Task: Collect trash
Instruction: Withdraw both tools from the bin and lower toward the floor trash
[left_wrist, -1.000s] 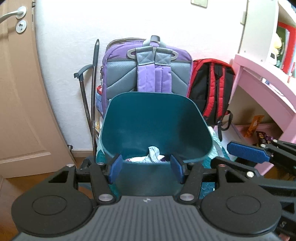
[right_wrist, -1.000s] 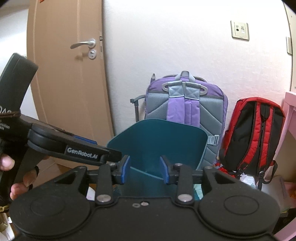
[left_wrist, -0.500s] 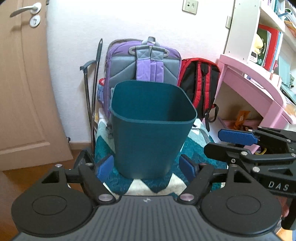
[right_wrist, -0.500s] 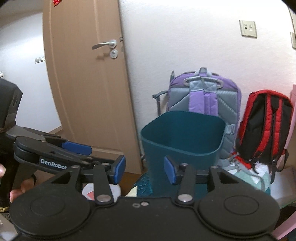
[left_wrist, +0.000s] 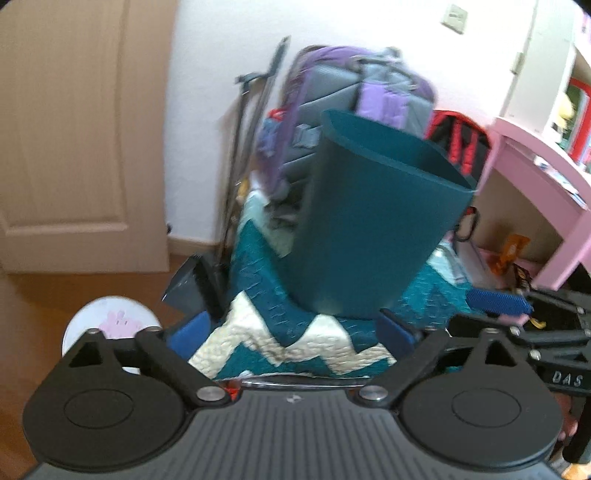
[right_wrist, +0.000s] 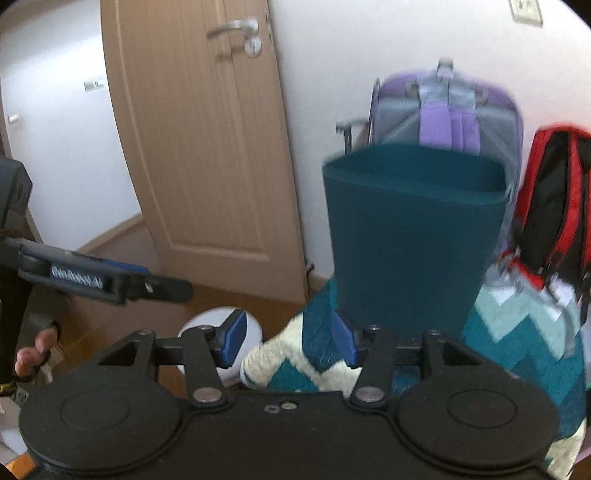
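Observation:
A dark teal trash bin (left_wrist: 373, 229) stands on a teal and white zigzag quilt (left_wrist: 295, 343); it also shows in the right wrist view (right_wrist: 410, 240). Its inside is hidden from both views. My left gripper (left_wrist: 291, 332) is open and empty, low over the quilt in front of the bin. My right gripper (right_wrist: 288, 339) is open and empty, to the bin's front left. A round white disc with a pink print (left_wrist: 110, 325) lies on the wood floor at the left; it also shows in the right wrist view (right_wrist: 221, 332).
A purple and grey backpack (right_wrist: 447, 107) and a red and black backpack (right_wrist: 554, 195) lean on the wall behind the bin. A wooden door (right_wrist: 207, 147) is at the left. A pink desk (left_wrist: 535, 177) stands at the right, with wrappers under it.
Both grippers have pulled back and down from the bin and their jaws have opened wider. The bin's inside with white paper is no longer visible. The views are blurred from motion.

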